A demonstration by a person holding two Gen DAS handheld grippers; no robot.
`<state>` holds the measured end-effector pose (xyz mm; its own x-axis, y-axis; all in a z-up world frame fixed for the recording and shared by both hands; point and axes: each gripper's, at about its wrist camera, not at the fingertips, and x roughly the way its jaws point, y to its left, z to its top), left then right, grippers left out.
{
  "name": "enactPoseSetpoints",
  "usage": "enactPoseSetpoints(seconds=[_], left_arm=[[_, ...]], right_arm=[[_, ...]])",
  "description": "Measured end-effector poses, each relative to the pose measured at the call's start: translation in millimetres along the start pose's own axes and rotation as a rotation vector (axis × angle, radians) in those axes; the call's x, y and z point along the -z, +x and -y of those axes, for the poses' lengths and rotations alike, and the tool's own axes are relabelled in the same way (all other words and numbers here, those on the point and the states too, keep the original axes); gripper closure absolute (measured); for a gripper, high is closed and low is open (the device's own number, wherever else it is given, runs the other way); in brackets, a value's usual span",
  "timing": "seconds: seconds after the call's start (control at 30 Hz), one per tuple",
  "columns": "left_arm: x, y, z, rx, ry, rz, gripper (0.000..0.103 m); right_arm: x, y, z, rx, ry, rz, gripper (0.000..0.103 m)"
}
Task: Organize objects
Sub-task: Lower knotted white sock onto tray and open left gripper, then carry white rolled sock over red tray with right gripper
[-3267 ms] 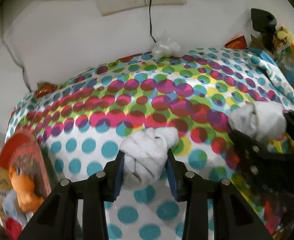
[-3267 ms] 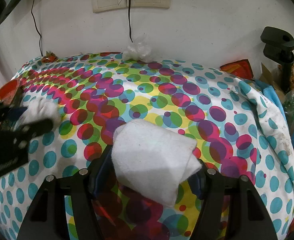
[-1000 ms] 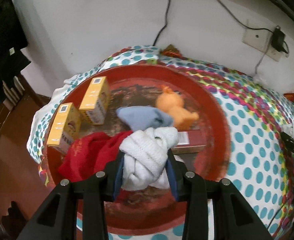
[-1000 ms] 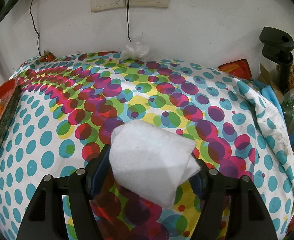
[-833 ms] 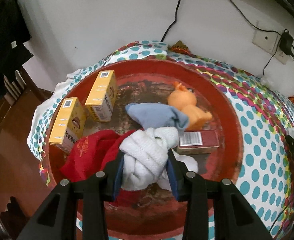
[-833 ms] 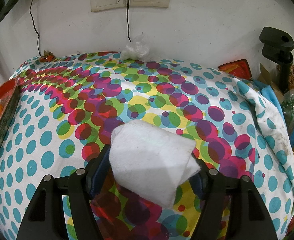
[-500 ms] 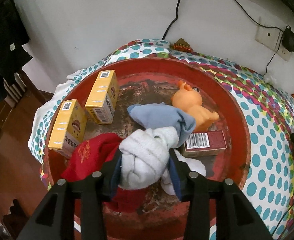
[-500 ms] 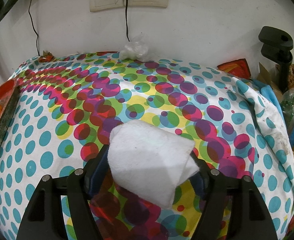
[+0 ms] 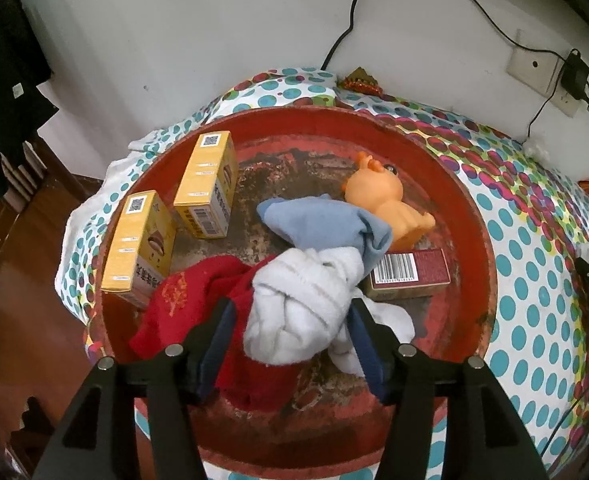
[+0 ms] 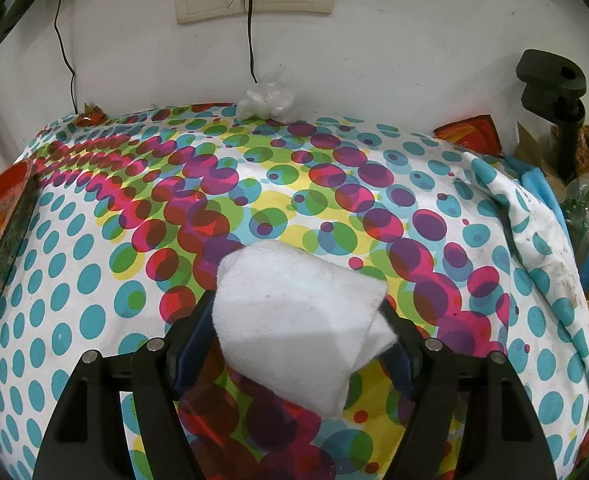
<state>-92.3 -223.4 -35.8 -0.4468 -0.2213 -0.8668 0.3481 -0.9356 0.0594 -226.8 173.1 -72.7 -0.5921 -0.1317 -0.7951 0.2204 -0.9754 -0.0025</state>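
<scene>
Left wrist: red tray, knotted sock; right wrist: folded cloth

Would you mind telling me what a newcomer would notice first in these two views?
Probably the big red tray crowded with boxes, cloths and an orange toy duck, where the left gripper is opening around a knotted white sock. Next, the folded white cloth in the right gripper over the polka-dot tablecloth.

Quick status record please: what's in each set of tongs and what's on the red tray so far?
left tongs: jaws opening, knotted white sock between them, over the tray
right tongs: shut on folded white cloth, above the dotted tablecloth
red tray: two yellow boxes, orange duck toy, blue sock, red cloth, dark red box
</scene>
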Motion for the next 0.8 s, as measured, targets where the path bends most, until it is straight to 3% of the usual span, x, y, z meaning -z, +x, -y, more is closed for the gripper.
enactPoseSetpoints(seconds=[0.1,0.2,0.33,0.57,0.8], left_arm=[[0.6,-6.9,-0.5,-0.014,0.012,0.018,0.034],[1.1,-11.7,-2.1,-0.023,0.016,0.022,0.032],[2.2,-15.6,-6.5,-0.011,0.003,0.019,0.032],[3.8,-22.6,-9.4,-0.002,0.007,0.023,0.032],[4.0,-31.1,-20.6,0.057,-0.018,0.028,0.032]], right_arm=[[0.0,-0.7,0.5,0.000,0.003,0.002,0.033],[0.6,-4.4,-0.5,-0.004,0.002,0.012,0.045],[0.4,-5.1,0.2,-0.010,0.018,0.013,0.049],[-2.4,-17.0,-6.1,-0.019,0.048,0.027,0.052],[-14.6,-39.1,-32.7,-0.076,0.017,0.062,0.052]])
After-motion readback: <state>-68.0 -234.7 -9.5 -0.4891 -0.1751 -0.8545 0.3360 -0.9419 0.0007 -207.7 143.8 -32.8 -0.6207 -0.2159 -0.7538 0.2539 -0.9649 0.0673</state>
